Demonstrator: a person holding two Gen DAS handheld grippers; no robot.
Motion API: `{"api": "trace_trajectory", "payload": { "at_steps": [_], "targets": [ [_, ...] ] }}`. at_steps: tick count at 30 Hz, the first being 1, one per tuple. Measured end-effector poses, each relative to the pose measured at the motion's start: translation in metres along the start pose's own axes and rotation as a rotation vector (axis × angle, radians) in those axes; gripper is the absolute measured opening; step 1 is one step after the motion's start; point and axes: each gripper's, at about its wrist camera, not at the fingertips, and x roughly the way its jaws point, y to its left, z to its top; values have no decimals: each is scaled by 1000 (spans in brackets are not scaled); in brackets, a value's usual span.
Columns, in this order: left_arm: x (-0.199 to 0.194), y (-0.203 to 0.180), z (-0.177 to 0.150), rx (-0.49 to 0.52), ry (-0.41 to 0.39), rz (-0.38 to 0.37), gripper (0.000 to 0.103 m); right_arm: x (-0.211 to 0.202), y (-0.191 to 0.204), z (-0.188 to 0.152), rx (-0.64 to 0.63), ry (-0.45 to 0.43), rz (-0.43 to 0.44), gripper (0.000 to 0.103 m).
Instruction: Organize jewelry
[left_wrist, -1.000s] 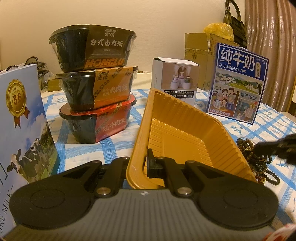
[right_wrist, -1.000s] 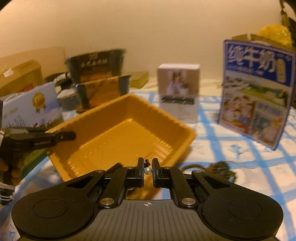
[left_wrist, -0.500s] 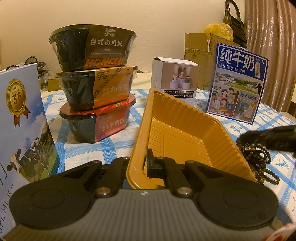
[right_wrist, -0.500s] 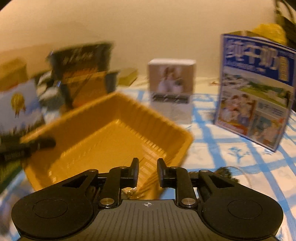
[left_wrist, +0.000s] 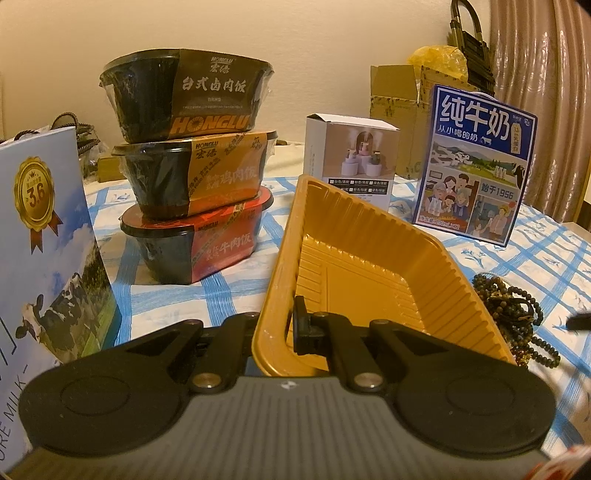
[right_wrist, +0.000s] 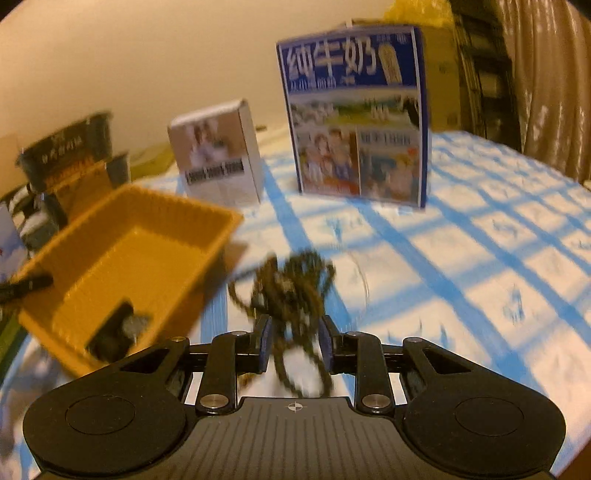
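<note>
My left gripper (left_wrist: 284, 332) is shut on the near rim of the yellow plastic tray (left_wrist: 369, 266), one finger inside the wall and one outside. A heap of dark bead strings (left_wrist: 506, 306) lies on the checked cloth just right of the tray. In the right wrist view my right gripper (right_wrist: 295, 343) hovers over these beads (right_wrist: 291, 284). Its jaws are opening; strands show between the fingers, but the pads do not press on them. A small dark blurred item (right_wrist: 114, 328) lies in the near corner of the tray (right_wrist: 140, 258). The right gripper's tip (left_wrist: 578, 321) shows at the left wrist view's edge.
Three stacked instant-rice bowls (left_wrist: 192, 173) stand left of the tray. A white box (left_wrist: 351, 155) and a blue milk carton (left_wrist: 476, 162) stand behind it. Another milk box (left_wrist: 48, 240) is close on the left. Cardboard boxes (left_wrist: 395, 99) line the back wall.
The right gripper let go of a small pearl-like piece over the tray, opened its jaws and swung right to the bead heap. The left gripper kept still on the tray rim.
</note>
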Motion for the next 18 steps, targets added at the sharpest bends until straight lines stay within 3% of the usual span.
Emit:
{"api": "trace_trajectory", "payload": {
  "at_steps": [10,14,18],
  "targets": [
    [-2,-2,2,9,-3,-1,5,11,20,-26,-5,71,52,28],
    [-2,-2,2,8,-3,-1,5,17,28,-24,-28,59,58,39],
    [-2,-1,3,4,-1,-1,5,26,34,-19,-50,43,69,39]
  ]
}}
